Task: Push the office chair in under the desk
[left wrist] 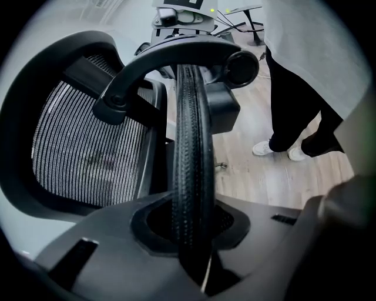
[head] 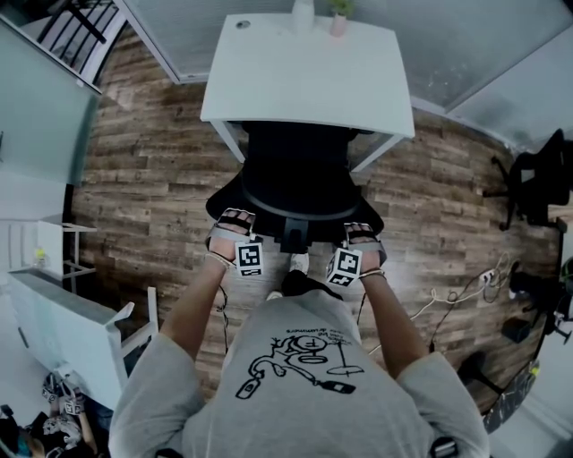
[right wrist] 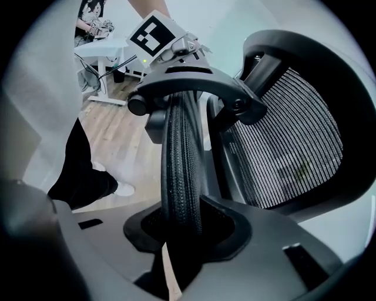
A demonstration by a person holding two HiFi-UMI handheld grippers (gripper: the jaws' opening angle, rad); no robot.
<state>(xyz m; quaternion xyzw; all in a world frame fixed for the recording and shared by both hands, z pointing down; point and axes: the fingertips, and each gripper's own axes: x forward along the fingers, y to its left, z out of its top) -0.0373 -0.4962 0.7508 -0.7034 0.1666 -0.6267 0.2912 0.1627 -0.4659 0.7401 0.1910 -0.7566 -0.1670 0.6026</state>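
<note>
The back rim of the office chair [head: 295, 183] is clenched by the left gripper [head: 231, 222] at 7 o'clock and the right gripper [head: 363, 234] at 5; equal pressure toward the desk [head: 304, 72] at 12 is advised.

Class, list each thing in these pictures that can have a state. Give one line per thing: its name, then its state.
office chair, front part under the desk, backrest outside it, held at the top edge by both tools
desk, standing, top mostly bare
plant pot, upright at the desk's far edge
left tool, shut on the office chair's backrest edge
right tool, shut on the office chair's backrest edge
</note>
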